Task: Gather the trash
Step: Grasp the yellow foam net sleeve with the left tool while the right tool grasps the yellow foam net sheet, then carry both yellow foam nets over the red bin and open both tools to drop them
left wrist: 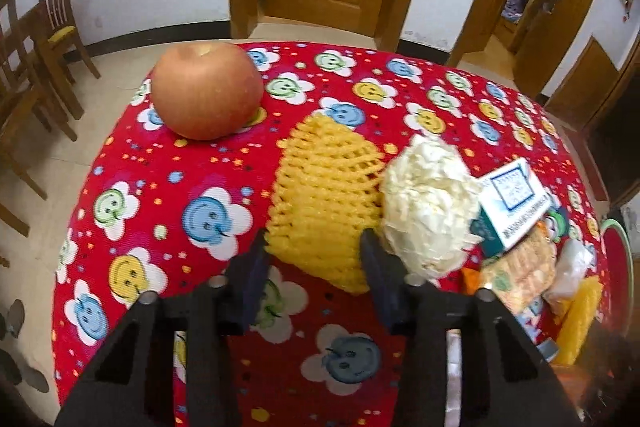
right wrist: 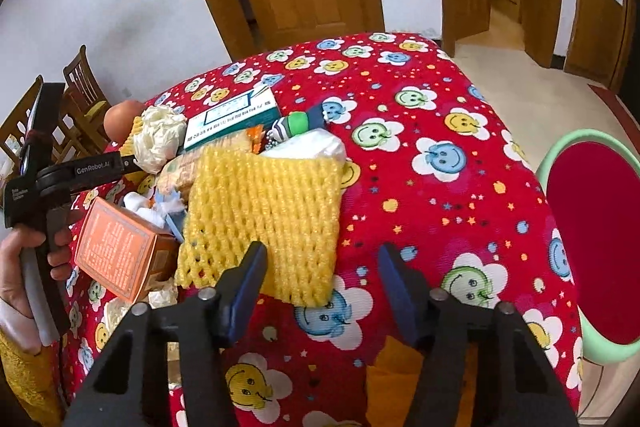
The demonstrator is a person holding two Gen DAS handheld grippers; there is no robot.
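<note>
Bare red smiley-flower tablecloth [right wrist: 420, 115] on the right side leaves wide room, pile of a yellow foam net [right wrist: 260, 211], orange cardboard box [right wrist: 116, 255] and crumpled white paper ball [right wrist: 158, 139] crowds the left, round red apple [left wrist: 206, 91] stands apart by the far left edge

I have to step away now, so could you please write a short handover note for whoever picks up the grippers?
Left gripper: jaws open, around the near end of a yellow foam fruit net, nothing gripped.
Right gripper: jaws open, empty, near a second foam net.
Still on the table: crumpled paper ball, teal-and-white box, orange box. The apple stands apart.
Nothing visibly collected; all remains.
</note>
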